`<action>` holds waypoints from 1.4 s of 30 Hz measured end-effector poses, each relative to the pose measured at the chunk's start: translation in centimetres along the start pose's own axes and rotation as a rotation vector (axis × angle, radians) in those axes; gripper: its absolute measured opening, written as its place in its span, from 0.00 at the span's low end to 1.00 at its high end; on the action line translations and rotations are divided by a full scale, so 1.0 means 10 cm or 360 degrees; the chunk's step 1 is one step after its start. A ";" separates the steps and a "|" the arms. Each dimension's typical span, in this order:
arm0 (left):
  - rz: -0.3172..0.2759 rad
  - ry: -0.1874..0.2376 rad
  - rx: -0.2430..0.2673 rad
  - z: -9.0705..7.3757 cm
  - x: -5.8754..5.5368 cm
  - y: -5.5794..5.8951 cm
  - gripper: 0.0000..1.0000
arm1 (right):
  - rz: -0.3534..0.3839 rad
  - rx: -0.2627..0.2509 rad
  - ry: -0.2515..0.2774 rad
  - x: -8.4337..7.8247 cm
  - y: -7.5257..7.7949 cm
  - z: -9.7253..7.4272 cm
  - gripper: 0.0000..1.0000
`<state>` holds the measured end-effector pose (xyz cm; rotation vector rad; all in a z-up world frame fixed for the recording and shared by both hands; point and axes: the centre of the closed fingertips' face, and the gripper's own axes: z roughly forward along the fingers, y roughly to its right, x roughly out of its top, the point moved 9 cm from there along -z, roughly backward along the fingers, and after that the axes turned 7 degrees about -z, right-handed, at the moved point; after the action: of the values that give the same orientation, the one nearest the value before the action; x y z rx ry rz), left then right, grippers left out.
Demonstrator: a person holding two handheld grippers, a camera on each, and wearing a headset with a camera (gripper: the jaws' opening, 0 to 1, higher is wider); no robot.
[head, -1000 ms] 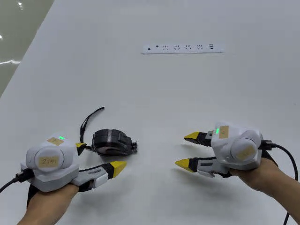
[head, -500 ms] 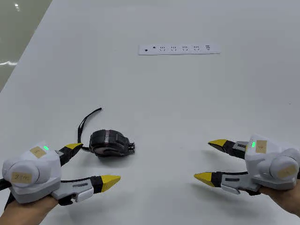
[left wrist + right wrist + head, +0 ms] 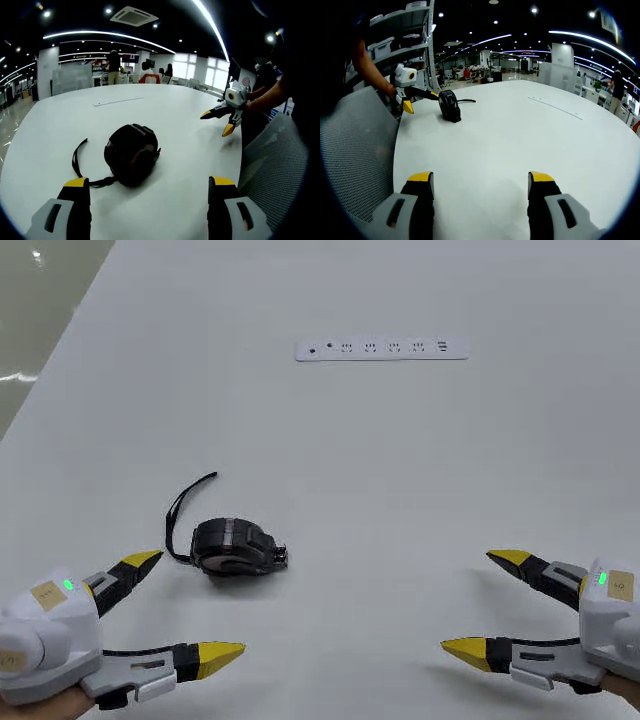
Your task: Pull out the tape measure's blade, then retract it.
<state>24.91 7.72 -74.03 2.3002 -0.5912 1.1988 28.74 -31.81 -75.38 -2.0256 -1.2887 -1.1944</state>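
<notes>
One black tape measure (image 3: pixel 238 546) is seen lying on the white counter (image 3: pixel 400 460) just ahead of the left tongs (image 3: pixel 185 605), one power strip (image 3: pixel 381 348) is seen farther back, and both the left and right tongs (image 3: pixel 483 602) are held wide open, touching nothing, their taped labels unreadable.

I see a white power strip (image 3: pixel 381 347) on the white table (image 3: pixel 450 470), well ahead of the left gripper (image 3: pixel 192 604) and the right gripper (image 3: pixel 473 601). A grey mesh chair (image 3: pixel 355 150) stands to the left of the right gripper, with storage shelves (image 3: pixel 405 22) behind it.
</notes>
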 end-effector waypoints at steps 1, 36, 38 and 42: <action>0.0019 0.0006 0.0001 -0.01 0.00 0.01 0.96 | -0.0003 -0.0004 0.0006 0.01 -0.01 -0.01 0.79; 0.0050 0.0066 -0.0025 0.06 0.04 0.02 1.00 | -0.0016 0.0006 0.0076 0.04 -0.05 0.02 1.00; 0.0053 0.0069 -0.0030 0.06 0.05 0.03 1.00 | -0.0015 0.0004 0.0076 0.05 -0.05 0.02 1.00; 0.0058 0.0072 -0.0031 0.06 0.06 0.02 1.00 | -0.0018 0.0001 0.0072 0.05 -0.04 0.03 1.00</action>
<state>25.46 7.13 -73.74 2.2492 -0.6283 1.2531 28.62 -31.23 -75.14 -1.9817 -1.2808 -1.2374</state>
